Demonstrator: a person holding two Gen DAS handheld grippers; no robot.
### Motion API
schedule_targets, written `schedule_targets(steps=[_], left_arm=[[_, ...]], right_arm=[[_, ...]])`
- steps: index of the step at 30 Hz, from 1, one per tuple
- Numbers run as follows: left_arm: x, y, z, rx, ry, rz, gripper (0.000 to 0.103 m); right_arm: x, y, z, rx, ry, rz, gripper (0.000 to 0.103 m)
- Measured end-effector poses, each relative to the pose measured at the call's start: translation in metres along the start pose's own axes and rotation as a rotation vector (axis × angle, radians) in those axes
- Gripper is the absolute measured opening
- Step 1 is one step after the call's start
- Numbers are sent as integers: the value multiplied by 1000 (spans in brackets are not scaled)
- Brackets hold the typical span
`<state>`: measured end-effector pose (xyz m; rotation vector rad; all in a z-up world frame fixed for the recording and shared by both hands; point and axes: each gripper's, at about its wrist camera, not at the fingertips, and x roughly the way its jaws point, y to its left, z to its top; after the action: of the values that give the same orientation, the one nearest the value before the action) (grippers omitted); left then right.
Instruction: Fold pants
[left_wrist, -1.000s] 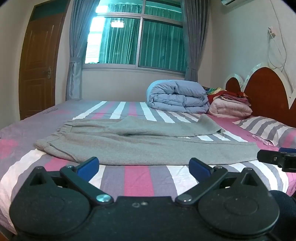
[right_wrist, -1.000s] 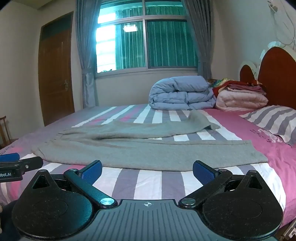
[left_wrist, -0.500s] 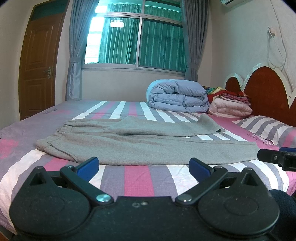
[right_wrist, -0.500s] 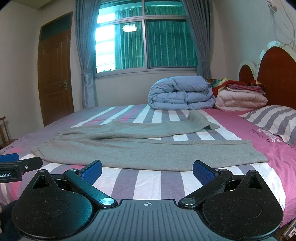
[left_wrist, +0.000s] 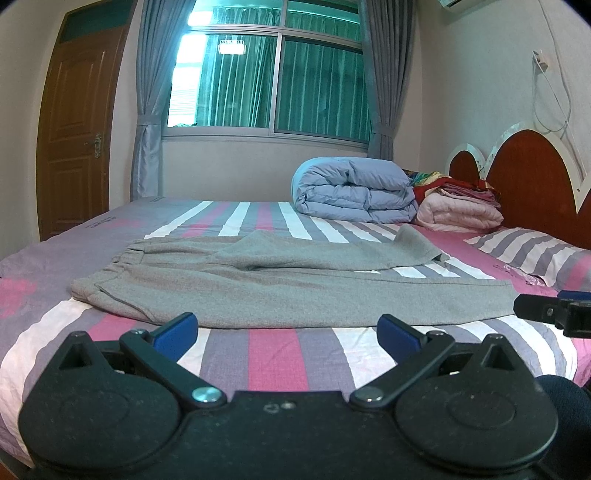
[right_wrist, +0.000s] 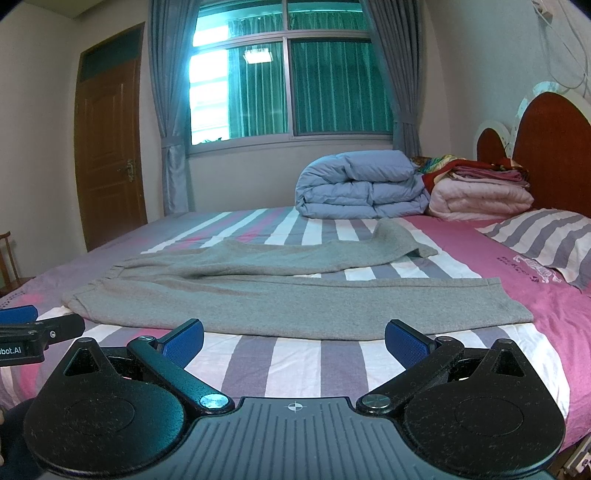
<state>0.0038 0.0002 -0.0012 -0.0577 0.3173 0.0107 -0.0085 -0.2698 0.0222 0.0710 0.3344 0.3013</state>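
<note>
Grey pants (left_wrist: 288, 291) lie spread flat on the striped bed, waistband to the left, legs running right; the far leg angles away toward the duvet. The same pants (right_wrist: 295, 295) fill the middle of the right wrist view. My left gripper (left_wrist: 288, 328) is open, held just short of the near leg's edge, with nothing between its blue pads. My right gripper (right_wrist: 295, 341) is open too, near the same front edge, empty. The right gripper's tip (left_wrist: 546, 314) shows at the right edge of the left wrist view, and the left gripper's tip (right_wrist: 40, 332) at the left edge of the right wrist view.
The bed (left_wrist: 273, 354) has a pink, grey and white striped sheet. A folded blue duvet (left_wrist: 354, 190) and a stack of pink blankets (left_wrist: 461, 212) sit at the far side. A striped pillow (left_wrist: 535, 251) lies by the red headboard (left_wrist: 532, 177). A wooden door (left_wrist: 77, 140) stands at left.
</note>
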Motion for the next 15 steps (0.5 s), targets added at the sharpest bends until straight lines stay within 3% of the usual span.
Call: schedule_targets(steps=[15], left_arm=[[1,0,0,2,2,-4,97]], right_arm=[[-1,0,0,0,3,-2,103]])
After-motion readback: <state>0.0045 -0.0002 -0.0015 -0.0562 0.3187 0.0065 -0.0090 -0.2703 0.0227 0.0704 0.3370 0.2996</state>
